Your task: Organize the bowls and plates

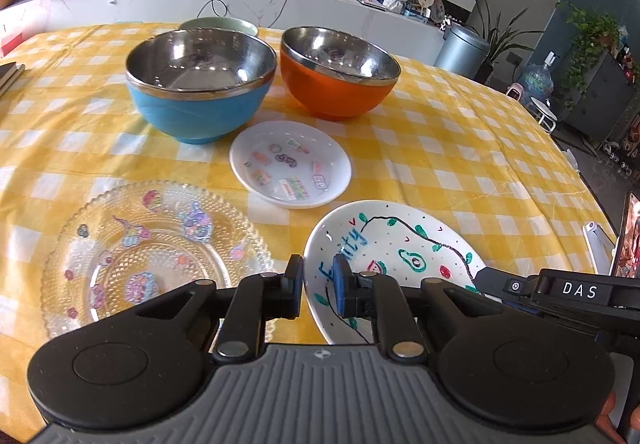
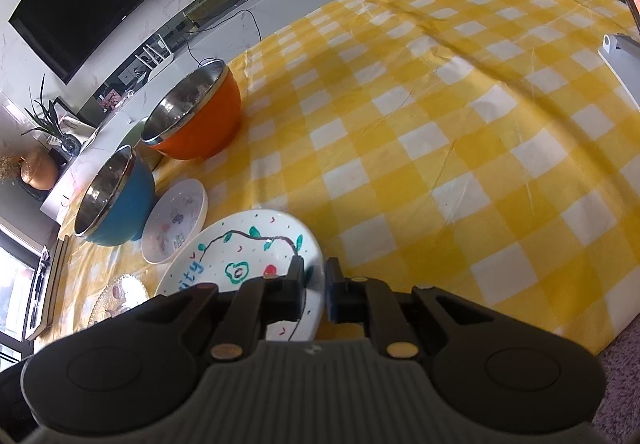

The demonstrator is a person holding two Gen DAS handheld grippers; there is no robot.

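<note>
Plate (image 1: 400, 244) lettered "Fruity"; gripper (image 1: 520, 290) marked "DAS".

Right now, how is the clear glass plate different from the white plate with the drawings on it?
The glass plate is see-through with a beaded rim and pastel flower stickers; the drawn plate is opaque white with marker fruit, a vine and lettering. The glass plate lies flat on the tablecloth, untouched; the drawn plate is tilted, with the left gripper and the right gripper each clamped on its rim. Both are round and shallow.
</note>
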